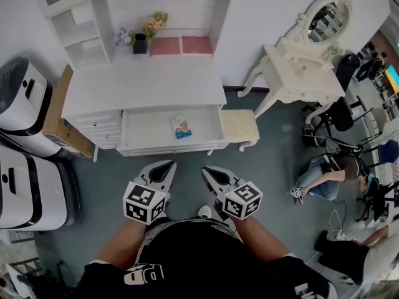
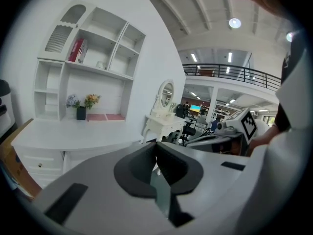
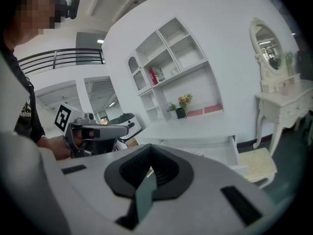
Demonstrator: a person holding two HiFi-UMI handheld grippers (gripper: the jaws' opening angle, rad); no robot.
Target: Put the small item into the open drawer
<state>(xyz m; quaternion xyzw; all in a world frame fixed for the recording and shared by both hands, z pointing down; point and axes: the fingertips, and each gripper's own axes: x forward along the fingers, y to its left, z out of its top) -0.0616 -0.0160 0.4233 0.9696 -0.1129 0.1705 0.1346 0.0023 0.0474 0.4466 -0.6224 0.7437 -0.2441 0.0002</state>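
Both tongs are closed with nothing between the jaws. The left tongs (image 1: 167,166) and right tongs (image 1: 207,172) sit side by side, close in front of me. The small blue-and-white packet (image 1: 181,127) lies ahead of both, a shade nearer the left. It rests on the bottom of the open white wooden drawer (image 1: 143,132), long axis running front to back, so I judge the placing done. The drawer's front rim stands between tongs and packet, with a cream cushioned stool (image 1: 239,125) off to the right.
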